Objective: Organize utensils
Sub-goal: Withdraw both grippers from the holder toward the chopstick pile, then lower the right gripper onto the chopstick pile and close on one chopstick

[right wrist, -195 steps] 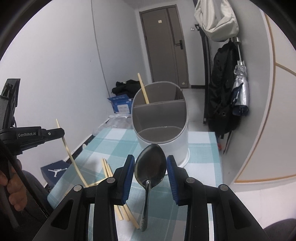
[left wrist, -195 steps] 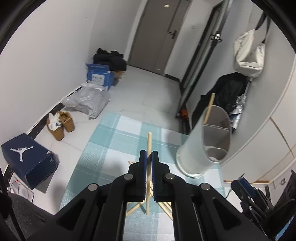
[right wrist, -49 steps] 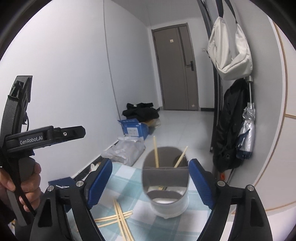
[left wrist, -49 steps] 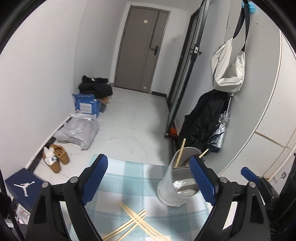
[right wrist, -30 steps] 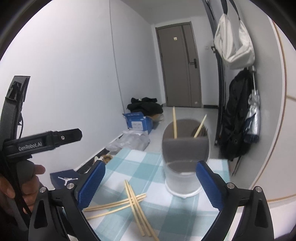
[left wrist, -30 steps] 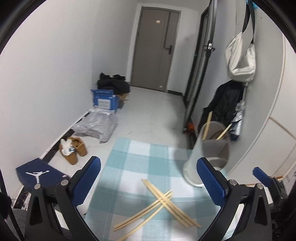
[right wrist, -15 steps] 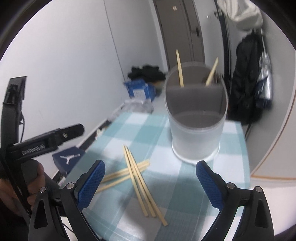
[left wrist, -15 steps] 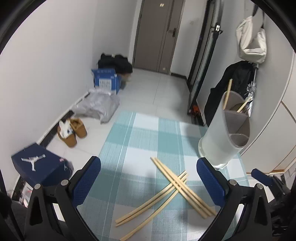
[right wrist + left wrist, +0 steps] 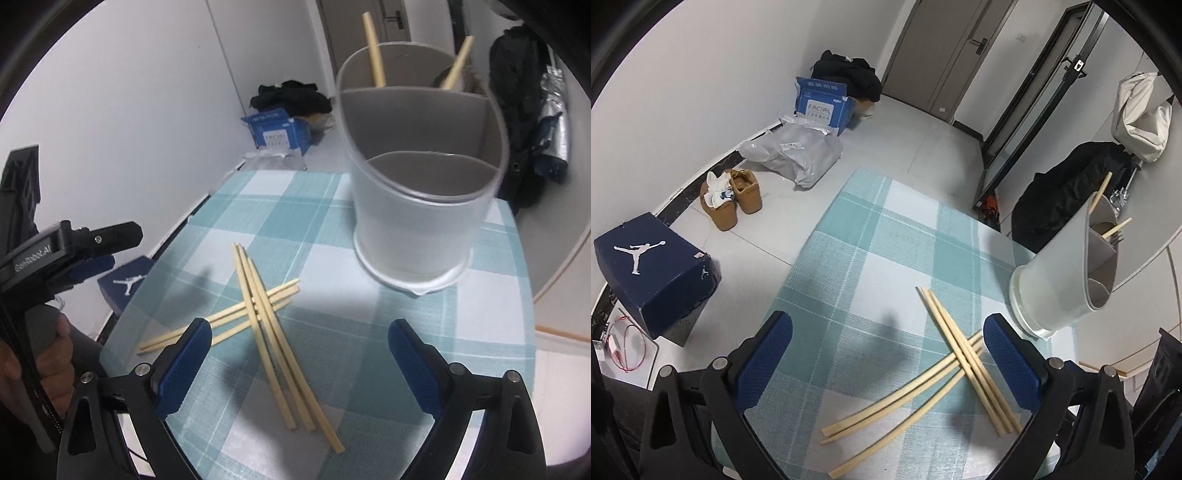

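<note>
Several wooden chopsticks (image 9: 960,360) lie crossed in a pile on the teal checked tablecloth (image 9: 871,258); they also show in the right wrist view (image 9: 266,314). A grey divided utensil holder (image 9: 417,192) stands behind them with two chopsticks (image 9: 373,51) upright in its back compartment; it is at the right in the left wrist view (image 9: 1067,273). My left gripper (image 9: 886,350) is open and empty, low over the pile. My right gripper (image 9: 299,354) is open and empty, just above the chopsticks' near ends. The left gripper also shows at the left of the right wrist view (image 9: 74,243).
The table's left edge drops to the floor, where a Jordan shoebox (image 9: 653,269), shoes (image 9: 731,195), a plastic bag (image 9: 798,151) and a blue box (image 9: 823,103) lie. A curved white wall (image 9: 554,240) stands close behind the holder on the right.
Both grippers have dropped lower and tilted down toward the chopstick pile, which now sits between their open fingers. Earlier, the chopstick and spoon they held went into the holder.
</note>
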Tool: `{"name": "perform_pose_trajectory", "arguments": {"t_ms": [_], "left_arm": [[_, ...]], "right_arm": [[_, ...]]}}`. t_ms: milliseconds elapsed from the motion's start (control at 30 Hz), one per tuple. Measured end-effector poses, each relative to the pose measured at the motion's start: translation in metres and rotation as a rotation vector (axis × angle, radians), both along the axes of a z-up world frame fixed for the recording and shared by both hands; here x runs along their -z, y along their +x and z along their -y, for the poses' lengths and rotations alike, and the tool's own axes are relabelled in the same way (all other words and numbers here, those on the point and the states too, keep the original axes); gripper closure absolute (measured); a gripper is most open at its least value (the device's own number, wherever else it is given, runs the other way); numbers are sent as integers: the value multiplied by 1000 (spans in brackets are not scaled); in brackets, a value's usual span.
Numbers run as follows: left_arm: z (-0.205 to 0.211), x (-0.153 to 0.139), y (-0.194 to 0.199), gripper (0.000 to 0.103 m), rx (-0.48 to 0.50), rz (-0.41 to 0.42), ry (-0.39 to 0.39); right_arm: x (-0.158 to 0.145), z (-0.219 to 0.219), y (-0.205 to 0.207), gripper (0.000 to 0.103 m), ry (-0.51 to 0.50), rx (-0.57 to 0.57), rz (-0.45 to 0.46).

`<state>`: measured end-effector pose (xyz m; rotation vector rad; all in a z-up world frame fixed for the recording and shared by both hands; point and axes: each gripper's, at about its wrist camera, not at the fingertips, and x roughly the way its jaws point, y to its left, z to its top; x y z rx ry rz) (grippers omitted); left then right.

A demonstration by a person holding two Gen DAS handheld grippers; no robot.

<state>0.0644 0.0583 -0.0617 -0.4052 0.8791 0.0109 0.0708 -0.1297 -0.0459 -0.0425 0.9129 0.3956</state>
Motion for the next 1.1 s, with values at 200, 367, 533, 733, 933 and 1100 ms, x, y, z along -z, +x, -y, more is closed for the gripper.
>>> {"name": "perform_pose_trajectory", "arguments": {"t_ms": [200,367,533,733,933,1100], "left_arm": [[-22,5,6,1,-43,-18,-71],[-38,8,9,1,-86,-32,-140],[-45,6,8,1,-109,-22,-164],[-49,7,8,1,-117,-24,-173],[-50,6,7,1,-112,-19,-187],[-46,6,7,1,-99,-23,-191]], "right_arm": [[7,-24,19,19,-20,-70,-61],[22,-47,32,35,-98,-148,-103],[44,-67,36,56,-201,-216,-130],[46,-72,23,80,-228,-251,-121],[40,-58,12,93,-219,-226,-178],[44,-43,3,90,-179,-192,-260]]}}
